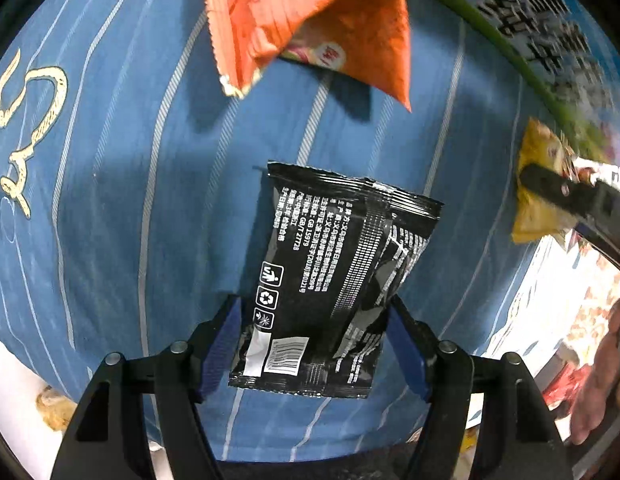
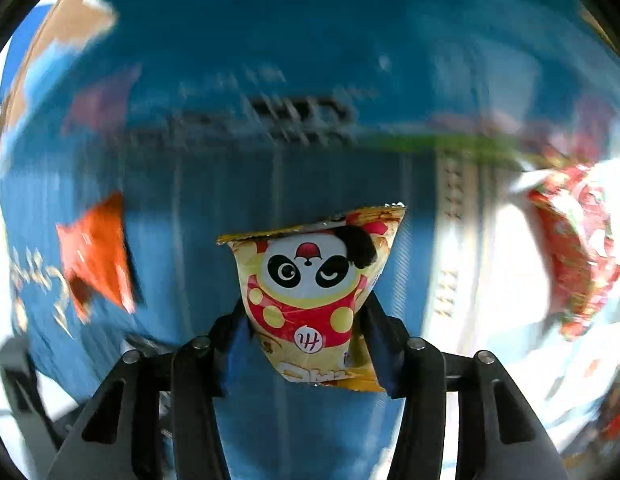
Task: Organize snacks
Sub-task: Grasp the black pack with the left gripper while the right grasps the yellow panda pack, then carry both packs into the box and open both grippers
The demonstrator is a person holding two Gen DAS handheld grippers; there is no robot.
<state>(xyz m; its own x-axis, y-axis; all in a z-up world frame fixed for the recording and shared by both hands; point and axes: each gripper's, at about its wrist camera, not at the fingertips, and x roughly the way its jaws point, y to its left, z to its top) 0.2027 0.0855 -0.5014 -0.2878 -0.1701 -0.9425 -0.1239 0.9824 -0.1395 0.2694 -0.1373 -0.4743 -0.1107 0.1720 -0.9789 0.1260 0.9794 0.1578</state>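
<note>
Jaws clamped: left gripper [image 1: 312, 344] on black packet [image 1: 330, 280], right gripper [image 2: 307, 344] on panda packet [image 2: 314, 300]; lower each gently, release separately.

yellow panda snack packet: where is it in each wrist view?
Left wrist: the yellow panda packet sits at the far right edge, pinched in the right gripper, which enters from the right.
Right wrist: the same packet is at centre, panda print facing the camera, clamped in the right gripper.
Shared landmark: the orange packet on the blue striped cloth, top centre in the left wrist view, left in the right wrist view.
</note>
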